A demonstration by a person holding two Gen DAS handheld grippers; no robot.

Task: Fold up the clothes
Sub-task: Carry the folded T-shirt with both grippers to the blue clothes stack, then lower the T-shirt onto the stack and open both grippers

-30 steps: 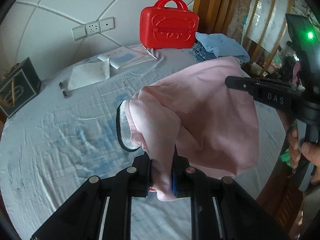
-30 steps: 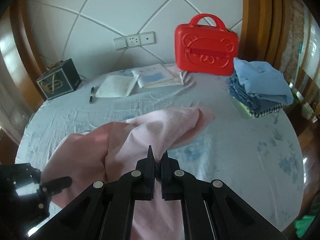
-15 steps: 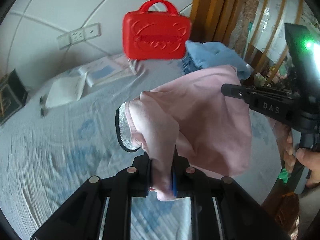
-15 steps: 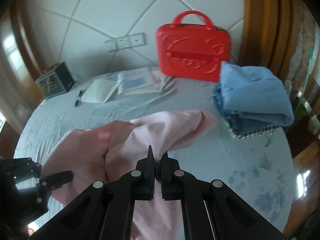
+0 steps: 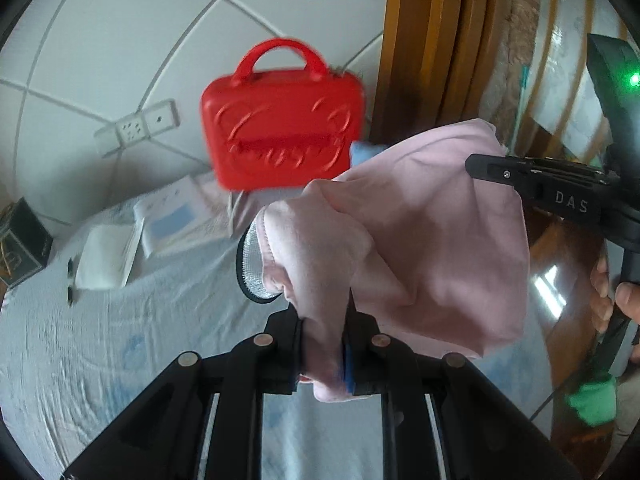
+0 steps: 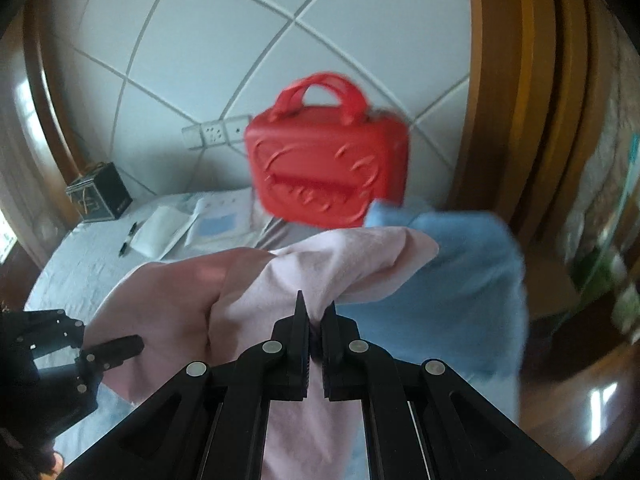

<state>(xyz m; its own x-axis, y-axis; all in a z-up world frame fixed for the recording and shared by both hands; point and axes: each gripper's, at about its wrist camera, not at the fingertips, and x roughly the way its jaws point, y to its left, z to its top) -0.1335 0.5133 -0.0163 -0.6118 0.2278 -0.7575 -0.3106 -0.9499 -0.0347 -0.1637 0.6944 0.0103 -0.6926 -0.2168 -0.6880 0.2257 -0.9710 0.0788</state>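
Observation:
A pink garment (image 5: 432, 240) hangs bunched between both grippers above the bed. My left gripper (image 5: 322, 320) is shut on a fold of it near a grey mesh collar patch (image 5: 250, 272). My right gripper (image 6: 315, 312) is shut on another pinch of the pink garment (image 6: 256, 300), just in front of a folded light-blue garment (image 6: 452, 280). The right gripper body (image 5: 560, 196) shows at the right of the left wrist view, held by a hand (image 5: 616, 300). The left gripper's body (image 6: 60, 352) shows at the lower left of the right wrist view.
A red toy suitcase (image 5: 280, 132) stands at the bed's far edge against the white padded wall. Papers (image 5: 172, 216), a pen (image 6: 129, 236) and a dark gift box (image 6: 100, 196) lie to the left on the pale bedsheet (image 5: 100, 340). Wooden posts (image 6: 520, 100) rise at right.
Both grippers have carried the pink garment forward and right, toward the red suitcase and the blue pile, which now look much larger and closer. Both grips are unchanged.

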